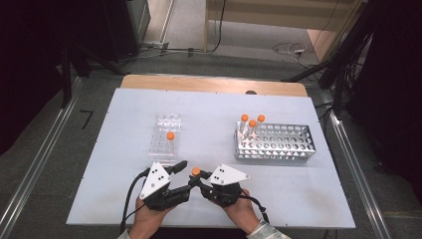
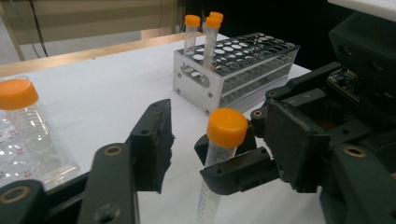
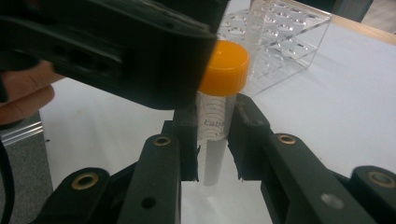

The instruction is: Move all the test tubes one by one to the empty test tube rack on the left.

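five orange-capped clear plastic tubes in all. left: clear acrylic tube rack (image 1: 165, 134) on the white counter (image 1: 119, 164), one tube (image 1: 170, 139) standing in it. centre: left gripper (image 1: 182, 180), jaws part open and empty, flanking the tube in transfer (image 1: 196, 172); right gripper (image 1: 198, 178), pads clamped on that tube just under its cap, upright above the counter's near edge. right: perforated metal tube rack (image 1: 276, 142) holding three tubes (image 1: 252, 125). judged progress: one tube moved, one mid-handover between the grippers, three awaiting transfer.
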The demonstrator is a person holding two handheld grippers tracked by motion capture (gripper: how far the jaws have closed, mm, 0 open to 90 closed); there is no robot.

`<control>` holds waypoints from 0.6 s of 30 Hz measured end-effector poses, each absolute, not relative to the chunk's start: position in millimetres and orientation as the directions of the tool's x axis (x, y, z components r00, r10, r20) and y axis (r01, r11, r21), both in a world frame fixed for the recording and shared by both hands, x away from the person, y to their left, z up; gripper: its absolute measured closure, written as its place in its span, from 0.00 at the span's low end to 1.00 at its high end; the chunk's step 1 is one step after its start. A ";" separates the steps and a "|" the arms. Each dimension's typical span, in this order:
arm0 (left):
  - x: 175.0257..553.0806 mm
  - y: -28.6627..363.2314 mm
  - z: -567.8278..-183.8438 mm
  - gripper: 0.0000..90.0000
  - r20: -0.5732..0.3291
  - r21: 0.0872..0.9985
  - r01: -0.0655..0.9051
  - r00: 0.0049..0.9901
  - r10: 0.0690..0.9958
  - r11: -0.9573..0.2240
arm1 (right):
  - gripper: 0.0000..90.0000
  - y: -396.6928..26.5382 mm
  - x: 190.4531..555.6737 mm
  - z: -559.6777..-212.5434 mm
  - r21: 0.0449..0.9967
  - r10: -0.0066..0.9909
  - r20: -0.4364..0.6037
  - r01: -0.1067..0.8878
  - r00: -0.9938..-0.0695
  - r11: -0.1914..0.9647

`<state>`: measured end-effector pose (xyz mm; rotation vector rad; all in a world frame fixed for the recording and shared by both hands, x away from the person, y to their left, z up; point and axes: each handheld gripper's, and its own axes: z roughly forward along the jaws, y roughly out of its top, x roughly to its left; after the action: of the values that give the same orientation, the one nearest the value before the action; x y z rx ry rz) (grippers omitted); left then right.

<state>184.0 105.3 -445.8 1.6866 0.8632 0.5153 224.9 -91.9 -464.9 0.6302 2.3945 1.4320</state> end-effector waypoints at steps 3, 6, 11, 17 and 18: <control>184.1 104.2 -446.0 0.56 -0.089 0.954 0.274 0.644 0.760 -0.121 | 0.79 -90.6 223.4 -464.1 0.884 0.497 -0.014 0.222 -0.867 0.412; 184.5 103.1 -446.5 0.59 -0.082 0.954 0.273 0.643 0.761 -0.127 | 0.79 -89.8 222.8 -464.1 0.885 0.495 -0.015 0.219 -0.869 0.411; 184.8 101.0 -447.7 0.67 -0.083 0.952 0.275 0.649 0.756 -0.132 | 0.79 -89.8 222.4 -463.5 0.887 0.493 -0.013 0.218 -0.870 0.408; 184.7 99.9 -448.3 0.76 -0.074 0.951 0.274 0.650 0.757 -0.142 | 0.79 -90.0 221.9 -462.2 0.888 0.495 -0.012 0.218 -0.869 0.404; 184.7 99.9 -448.4 0.77 -0.074 0.951 0.274 0.649 0.757 -0.142 | 0.79 -90.0 222.0 -462.2 0.888 0.495 -0.012 0.218 -0.869 0.404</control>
<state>184.7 99.9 -448.4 1.7118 0.8440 0.5208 222.0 -90.0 -462.2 0.6240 2.3904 1.4505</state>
